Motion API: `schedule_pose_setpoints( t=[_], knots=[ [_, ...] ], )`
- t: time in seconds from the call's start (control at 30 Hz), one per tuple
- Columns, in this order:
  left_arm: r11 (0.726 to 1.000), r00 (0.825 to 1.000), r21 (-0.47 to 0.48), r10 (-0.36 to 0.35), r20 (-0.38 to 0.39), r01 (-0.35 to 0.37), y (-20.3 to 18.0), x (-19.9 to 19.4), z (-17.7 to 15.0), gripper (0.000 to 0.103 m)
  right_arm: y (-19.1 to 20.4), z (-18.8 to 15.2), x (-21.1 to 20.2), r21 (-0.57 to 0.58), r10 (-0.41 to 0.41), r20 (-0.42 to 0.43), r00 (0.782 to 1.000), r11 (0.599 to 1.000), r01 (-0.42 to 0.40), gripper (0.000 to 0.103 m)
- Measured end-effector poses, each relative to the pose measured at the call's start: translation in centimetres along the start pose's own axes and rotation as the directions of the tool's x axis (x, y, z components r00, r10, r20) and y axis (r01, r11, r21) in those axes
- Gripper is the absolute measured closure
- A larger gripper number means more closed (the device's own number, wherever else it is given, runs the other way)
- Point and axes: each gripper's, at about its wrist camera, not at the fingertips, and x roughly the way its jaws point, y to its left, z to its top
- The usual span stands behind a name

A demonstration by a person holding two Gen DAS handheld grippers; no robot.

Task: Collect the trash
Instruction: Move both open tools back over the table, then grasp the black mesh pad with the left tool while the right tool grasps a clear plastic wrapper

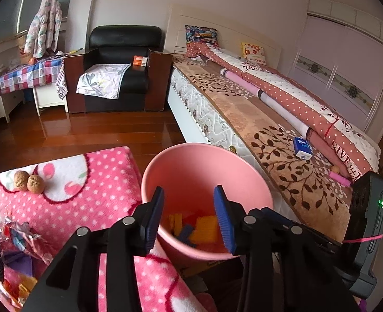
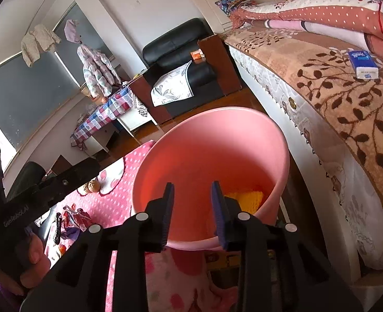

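Note:
A pink bin (image 1: 204, 161) stands between a pink dotted blanket (image 1: 100, 182) and the bed, with orange and yellow scraps (image 1: 207, 227) lying in its bottom. My left gripper (image 1: 189, 208) hangs over the bin's near rim, open, with nothing between its blue pads. My right gripper (image 2: 192, 208) is also over the bin (image 2: 217, 135), open and empty; yellow scraps (image 2: 246, 197) show past its right finger. Crumpled wrappers (image 1: 17, 234) lie on the blanket at lower left, and these wrappers (image 2: 73, 217) show in the right wrist view too. Two walnuts (image 1: 29, 180) sit further back on the blanket.
The bed (image 1: 282, 140), under a brown leaf-pattern cover, runs along the right and carries a blue tissue pack (image 1: 302, 147), a pink pen (image 1: 339, 178) and rolled quilts. A black armchair (image 1: 118, 72) and a checked table (image 1: 22, 75) stand beyond the wooden floor (image 1: 87, 132).

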Motion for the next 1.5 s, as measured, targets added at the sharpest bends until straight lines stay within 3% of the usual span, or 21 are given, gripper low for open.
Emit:
schedule_pose_setpoints(
  t=[0.4, 0.83, 1.03, 1.27, 1.5],
  knots=[
    [0.998, 0.999, -0.022, 0.054, -0.003, -0.054, 2.5, -3.9, -2.3, 0.061, 4.2, -1.6, -1.0, -0.076, 0.044, -0.021, 0.999, 0.996, -0.045, 0.073],
    [0.975, 0.983, -0.131, 0.184, 0.021, -0.180, 11.1, -11.2, -6.1, 0.057, 11.7, -5.2, 0.3, -0.187, 0.146, -0.116, 0.982, 0.968, -0.166, 0.073],
    [0.934, 0.962, -0.244, 0.272, 0.009, -0.262, 17.1, -14.4, -8.1, 0.055, 15.0, -6.8, 1.5, -0.250, 0.170, -0.184, 0.968, 0.945, -0.213, 0.073],
    [0.859, 0.940, -0.391, 0.335, -0.060, -0.331, 23.4, -16.0, -11.1, 0.053, 17.0, -8.1, 2.9, -0.298, 0.159, -0.236, 0.959, 0.927, -0.227, 0.073],
    [0.774, 0.956, -0.567, 0.275, -0.101, -0.282, 28.3, -14.6, -12.2, 0.053, 17.6, -8.6, 4.0, -0.314, 0.142, -0.268, 0.953, 0.922, -0.226, 0.073]
  ],
)
